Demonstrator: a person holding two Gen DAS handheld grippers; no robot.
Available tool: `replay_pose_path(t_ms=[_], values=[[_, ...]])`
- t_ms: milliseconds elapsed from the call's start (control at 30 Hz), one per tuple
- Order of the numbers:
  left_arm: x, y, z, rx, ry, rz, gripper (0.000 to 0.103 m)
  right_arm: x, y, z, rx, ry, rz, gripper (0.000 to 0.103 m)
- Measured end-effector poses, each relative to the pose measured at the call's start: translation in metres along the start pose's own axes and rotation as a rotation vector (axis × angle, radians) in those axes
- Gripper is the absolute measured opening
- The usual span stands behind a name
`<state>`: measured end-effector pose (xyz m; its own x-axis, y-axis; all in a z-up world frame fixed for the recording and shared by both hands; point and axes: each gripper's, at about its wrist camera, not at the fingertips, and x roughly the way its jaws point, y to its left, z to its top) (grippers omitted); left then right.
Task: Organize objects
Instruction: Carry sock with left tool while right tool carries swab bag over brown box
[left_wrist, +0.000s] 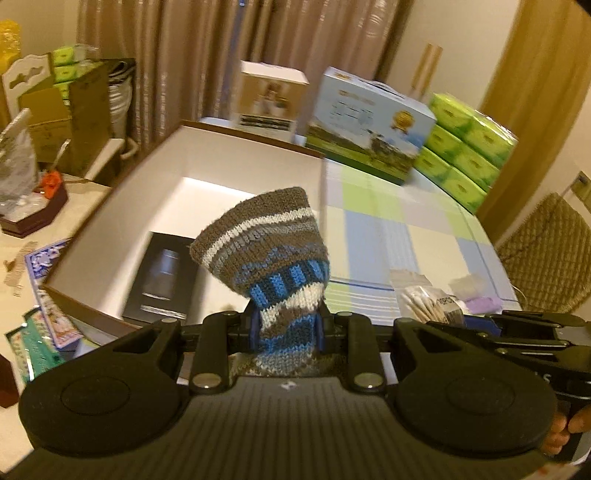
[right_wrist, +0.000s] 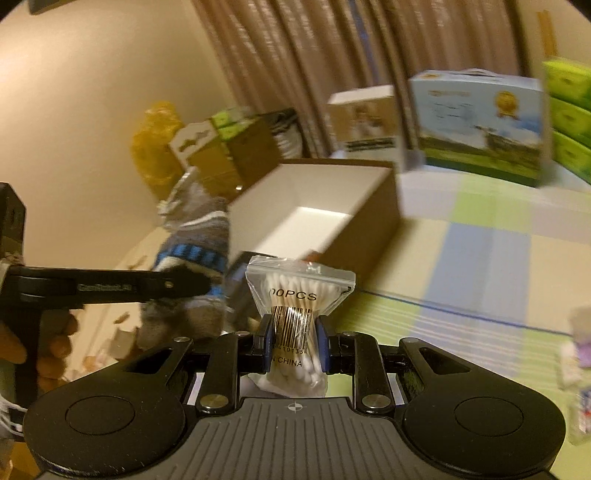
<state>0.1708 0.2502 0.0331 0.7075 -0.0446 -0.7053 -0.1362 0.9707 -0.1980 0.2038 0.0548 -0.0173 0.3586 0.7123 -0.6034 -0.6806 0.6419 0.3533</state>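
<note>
Knitted striped sock (left_wrist: 266, 258) bunches, pinched in left tool (left_wrist: 287, 330).

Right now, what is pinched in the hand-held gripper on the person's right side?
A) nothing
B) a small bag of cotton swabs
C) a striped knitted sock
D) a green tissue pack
B: the right hand-held gripper is clamped on the clear bag of cotton swabs.

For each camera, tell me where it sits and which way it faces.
Left wrist: on the left tongs, looking down over the striped knit sock they pinch, into the open box; fingertips show at lower right.
Right wrist: on the right tongs, which pinch a bag of cotton swabs, facing the same box; a hand shows at left.
Shared: box, checked tablecloth, sock, swabs.
</note>
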Motion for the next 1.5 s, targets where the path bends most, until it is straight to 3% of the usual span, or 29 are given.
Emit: replay_pose_path(t_ms=[200,500,933,1233,1400,1500], values=[[0.0,0.038,0.019,0.001,-0.027,0.04,0.023,0.043,0.024,0.022,-0.012,-0.008,0.013,0.021],[0.034,0.074,0.059,0.057,-0.02,0.066,0.023,0.093,0.027,0.06,0.0,-0.031,-0.049,0.021],[0.124,0.09,0.114,0.155,0.06,0.031,0.023,0.153,-0.001,0.097,0.0,0.003,-0.148,0.021],[0.174,0.087,0.131,0.203,0.111,0.02,0.024,0.177,-0.019,0.108,-0.009,0.024,-0.203,0.021],[0.186,0.083,0.134,0.254,0.102,0.007,0.041,0.181,-0.022,0.11,-0.015,0.026,-0.214,0.021],[0.189,0.082,0.133,0.28,0.098,0.026,0.045,0.185,-0.023,0.111,-0.029,0.031,-0.224,0.021]])
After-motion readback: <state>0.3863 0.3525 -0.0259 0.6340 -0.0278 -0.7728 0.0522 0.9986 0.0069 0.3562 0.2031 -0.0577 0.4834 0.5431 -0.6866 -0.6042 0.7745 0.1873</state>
